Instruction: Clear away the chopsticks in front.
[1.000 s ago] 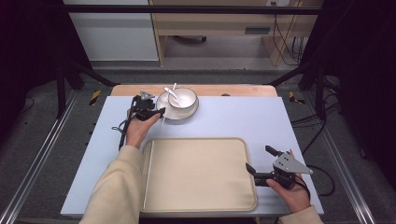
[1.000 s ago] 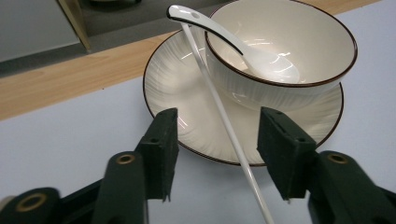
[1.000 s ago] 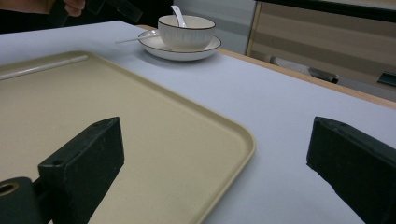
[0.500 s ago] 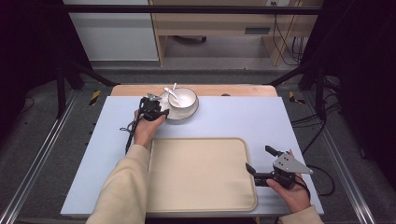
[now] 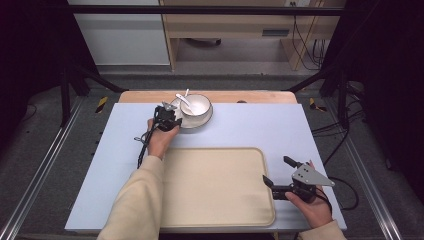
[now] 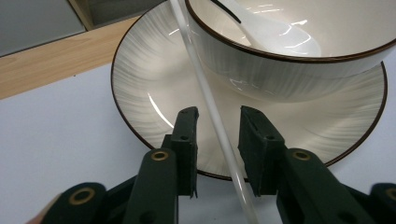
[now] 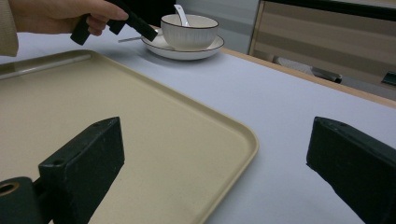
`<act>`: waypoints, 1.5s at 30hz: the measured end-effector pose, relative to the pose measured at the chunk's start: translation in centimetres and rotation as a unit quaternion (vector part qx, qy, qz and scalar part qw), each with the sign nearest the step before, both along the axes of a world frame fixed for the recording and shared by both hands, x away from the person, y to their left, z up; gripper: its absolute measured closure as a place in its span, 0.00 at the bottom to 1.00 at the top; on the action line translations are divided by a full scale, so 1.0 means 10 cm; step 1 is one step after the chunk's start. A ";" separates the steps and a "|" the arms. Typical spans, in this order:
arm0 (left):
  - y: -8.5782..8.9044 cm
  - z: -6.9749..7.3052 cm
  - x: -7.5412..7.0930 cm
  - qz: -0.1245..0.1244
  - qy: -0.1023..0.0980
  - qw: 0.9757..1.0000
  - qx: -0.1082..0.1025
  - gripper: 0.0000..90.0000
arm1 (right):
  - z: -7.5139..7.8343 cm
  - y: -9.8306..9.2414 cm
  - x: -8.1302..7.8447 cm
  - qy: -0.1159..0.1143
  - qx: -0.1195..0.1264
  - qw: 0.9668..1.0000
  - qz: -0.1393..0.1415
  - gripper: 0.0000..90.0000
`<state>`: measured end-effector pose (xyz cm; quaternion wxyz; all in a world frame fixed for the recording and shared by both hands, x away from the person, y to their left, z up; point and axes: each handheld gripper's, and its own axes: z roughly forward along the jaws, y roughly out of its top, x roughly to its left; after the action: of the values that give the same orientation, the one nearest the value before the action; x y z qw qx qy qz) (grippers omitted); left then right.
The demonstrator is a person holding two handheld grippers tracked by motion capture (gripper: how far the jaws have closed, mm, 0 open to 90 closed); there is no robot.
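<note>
**Now your left tongs close in on a thin white stick**

Up top in the high view, your left gripper (image 5: pixel 168 119) sits at the near edge of the plate (image 5: pixel 200 121). You cannot see the stick from up there. The left gripper view shows it: a thin white stick (image 6: pixel 212 105) leans on the plate rim and runs between the two black jaws. The jaws have just been closing, but small gaps still show on both sides. The bowl (image 6: pixel 299 60) with the spoon (image 6: pixel 275 35) sits on the plate, upper right. Your right gripper (image 5: pixel 280 175) rests at the lower right, jaws wide apart, beside the tray (image 5: pixel 215 200) corner.
</note>
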<state>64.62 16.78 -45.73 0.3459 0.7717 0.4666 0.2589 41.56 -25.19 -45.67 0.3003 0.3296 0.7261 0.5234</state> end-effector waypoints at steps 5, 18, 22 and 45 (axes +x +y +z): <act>-0.03 -0.02 0.00 0.015 -0.002 1.000 0.002 0.83 | 0.00 0.00 0.00 0.000 0.002 1.000 0.001 0.05; -0.01 0.00 0.00 0.057 -0.007 0.998 0.008 0.95 | -0.02 0.00 0.01 0.003 -0.009 1.000 0.004 0.05; 0.06 0.04 -0.03 0.068 -0.016 0.998 0.004 0.95 | -0.02 0.02 0.01 0.003 -0.010 1.000 0.006 0.05; 0.55 0.30 -0.62 0.133 -0.036 0.989 -0.056 0.95 | 0.00 0.04 -0.01 -0.002 -0.006 1.000 0.009 0.04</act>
<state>58.45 22.23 -42.72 0.3678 0.6720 0.5665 0.3036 41.47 -24.77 -45.67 0.2990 0.3205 0.7318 0.5219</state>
